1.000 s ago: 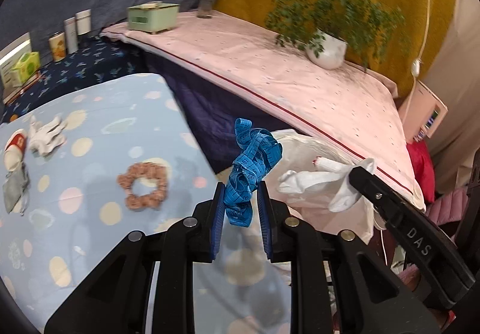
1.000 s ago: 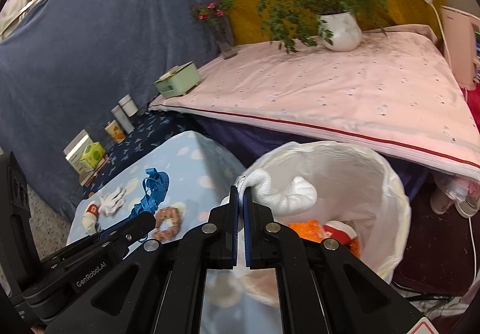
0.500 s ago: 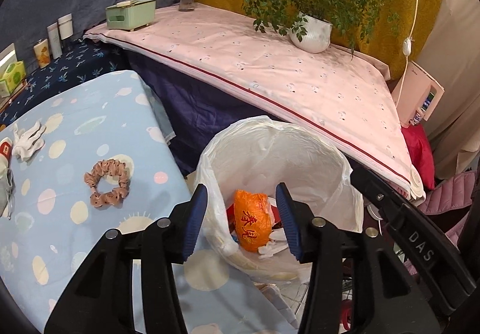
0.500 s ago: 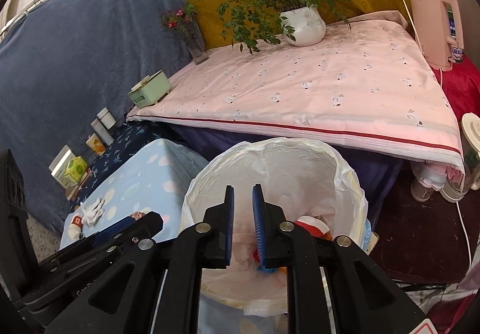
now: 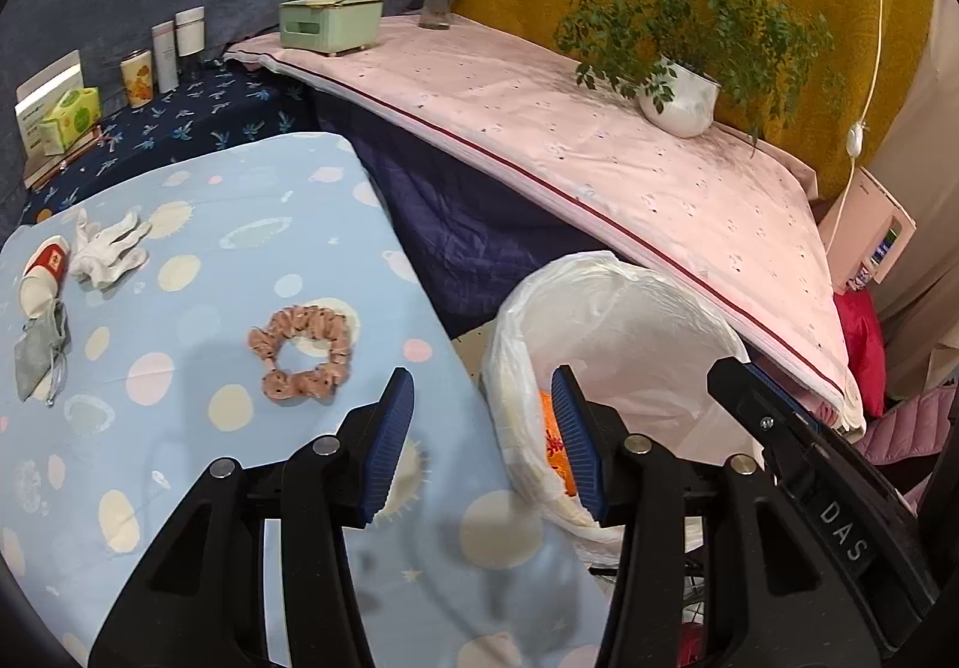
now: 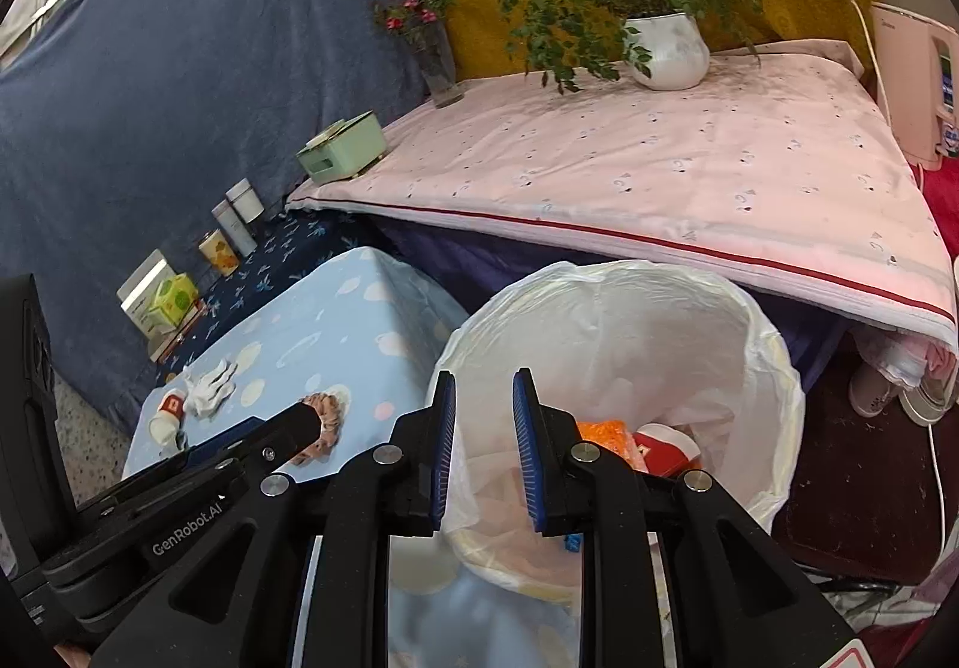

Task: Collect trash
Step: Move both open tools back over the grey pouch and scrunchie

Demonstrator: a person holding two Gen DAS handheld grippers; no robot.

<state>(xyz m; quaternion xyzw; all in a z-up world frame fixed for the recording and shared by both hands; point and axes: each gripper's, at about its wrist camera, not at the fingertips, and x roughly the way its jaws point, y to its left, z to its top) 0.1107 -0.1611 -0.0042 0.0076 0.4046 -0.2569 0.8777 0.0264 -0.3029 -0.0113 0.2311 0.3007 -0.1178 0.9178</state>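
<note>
With both the left gripper (image 5: 482, 440) and right gripper (image 6: 482, 449) spread and empty, we should swing left toward the scrunchie (image 5: 302, 353) ahead-left of the jaws, descending squarely over it.

"DAS" on right claw (image 5: 842, 533); "GenRobot.AI" on left claw (image 6: 186, 527).

L hand-held gripper (image 5: 482, 443) open, empty — beside bin (image 5: 623, 344).

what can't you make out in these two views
- Bottom of the bin, right wrist view: hidden by the right gripper and the liner folds.
- Bin contents, left wrist view: only an orange wrapper shows past the left gripper.
- Label on the red and white tube: too small.
</note>
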